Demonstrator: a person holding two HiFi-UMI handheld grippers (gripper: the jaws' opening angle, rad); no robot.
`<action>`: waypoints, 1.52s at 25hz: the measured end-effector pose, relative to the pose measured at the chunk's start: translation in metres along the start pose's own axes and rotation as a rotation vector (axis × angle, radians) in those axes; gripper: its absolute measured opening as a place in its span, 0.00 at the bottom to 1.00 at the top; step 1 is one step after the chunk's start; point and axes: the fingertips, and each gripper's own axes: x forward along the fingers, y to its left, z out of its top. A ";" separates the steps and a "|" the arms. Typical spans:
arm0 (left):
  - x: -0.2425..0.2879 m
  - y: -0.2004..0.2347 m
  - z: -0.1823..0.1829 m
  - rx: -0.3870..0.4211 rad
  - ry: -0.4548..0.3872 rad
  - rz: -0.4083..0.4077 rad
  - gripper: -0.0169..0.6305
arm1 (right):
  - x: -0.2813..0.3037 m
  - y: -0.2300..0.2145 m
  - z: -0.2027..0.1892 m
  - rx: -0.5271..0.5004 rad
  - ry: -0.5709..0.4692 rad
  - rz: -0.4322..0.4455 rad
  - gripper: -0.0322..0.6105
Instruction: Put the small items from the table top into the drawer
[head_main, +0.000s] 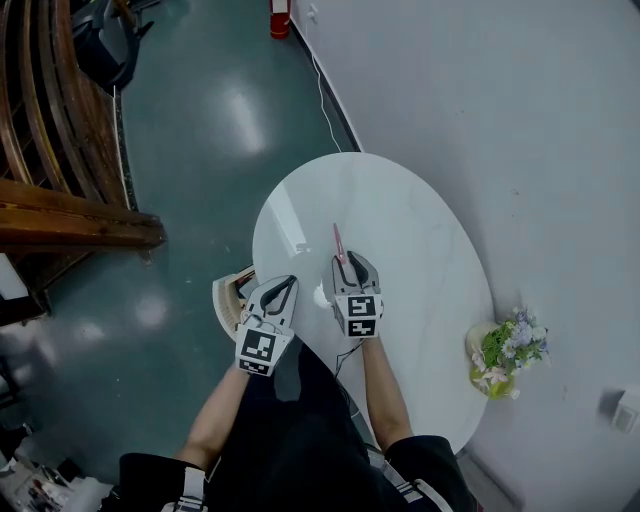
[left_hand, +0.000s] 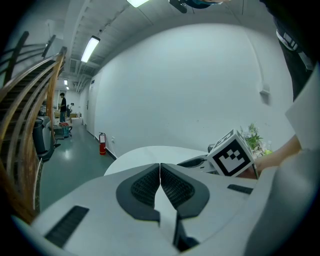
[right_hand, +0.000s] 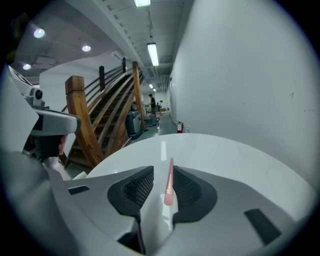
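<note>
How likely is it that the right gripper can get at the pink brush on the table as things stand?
Probably yes: the right gripper has its jaws apart, the pink brush already lies between them on the table, and nothing seems to block it.

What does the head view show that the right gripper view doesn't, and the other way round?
Only the head view: the flowers at the edge of the white table, and the drawer beside it. Only the right gripper view: ceiling lights, and the right gripper with its jaws standing apart, the slim pink item between them. Both: the table, the pink item and the wooden staircase.
</note>
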 end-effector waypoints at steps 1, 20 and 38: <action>-0.001 0.001 0.000 0.000 0.001 0.003 0.06 | 0.004 -0.001 -0.002 -0.003 0.014 0.001 0.23; -0.009 0.014 -0.004 -0.010 0.005 0.031 0.06 | 0.043 -0.008 -0.023 -0.009 0.152 -0.015 0.24; -0.021 0.010 -0.001 0.003 -0.004 0.042 0.06 | 0.032 -0.007 -0.015 -0.029 0.127 -0.037 0.16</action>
